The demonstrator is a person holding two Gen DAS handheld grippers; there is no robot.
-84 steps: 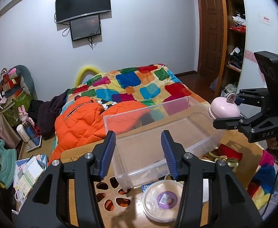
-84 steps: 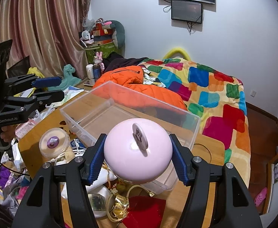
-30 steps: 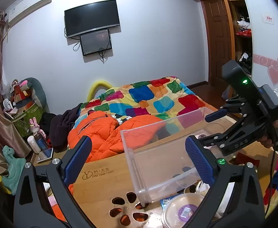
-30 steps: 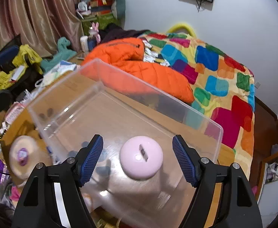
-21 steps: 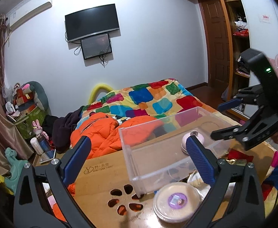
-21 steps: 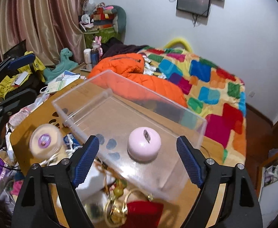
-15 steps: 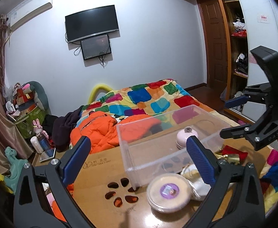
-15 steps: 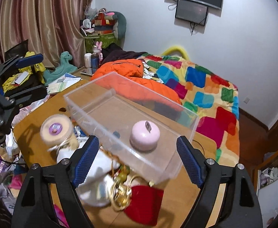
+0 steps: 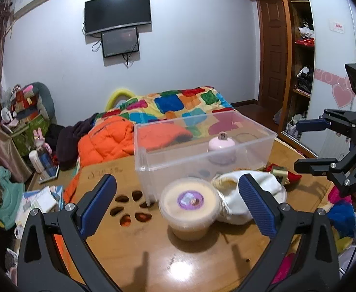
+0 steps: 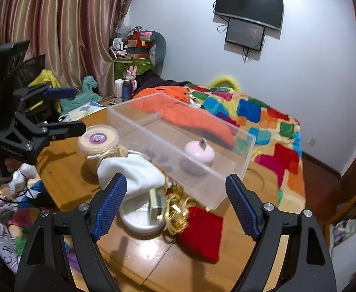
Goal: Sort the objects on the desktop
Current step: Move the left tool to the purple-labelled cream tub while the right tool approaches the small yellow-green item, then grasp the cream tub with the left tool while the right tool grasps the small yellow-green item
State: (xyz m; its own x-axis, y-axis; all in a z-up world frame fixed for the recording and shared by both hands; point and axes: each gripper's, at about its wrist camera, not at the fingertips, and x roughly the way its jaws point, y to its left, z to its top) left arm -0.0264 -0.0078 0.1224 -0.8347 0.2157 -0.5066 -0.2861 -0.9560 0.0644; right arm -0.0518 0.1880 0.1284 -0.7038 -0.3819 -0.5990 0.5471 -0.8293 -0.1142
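Note:
A clear plastic bin (image 9: 202, 155) (image 10: 178, 146) stands on the wooden table (image 9: 153, 250). A pink round object (image 9: 221, 146) (image 10: 199, 152) lies inside it. A lidded cream tub with a purple label (image 9: 190, 206) (image 10: 97, 141) stands in front of the bin, between my left gripper's fingers. A white cloth (image 9: 250, 197) (image 10: 131, 170) lies beside the tub. A silver disc (image 10: 139, 214), gold trinkets (image 10: 175, 206) and a red pouch (image 10: 199, 233) lie before my right gripper. My left gripper (image 9: 178, 202) is open and empty. My right gripper (image 10: 175, 204) is open and empty.
A bed with a colourful quilt (image 9: 182, 107) and an orange jacket (image 9: 107, 138) lies behind the table. Clutter, papers and toys fill the floor at the left (image 9: 32, 194). A wardrobe and door (image 9: 287, 73) stand at the right. The table has paw-shaped cutouts (image 9: 131, 206).
My right gripper let the pink object go inside the bin and drew back, open. My left gripper opened wide and lowered toward the cream tub.

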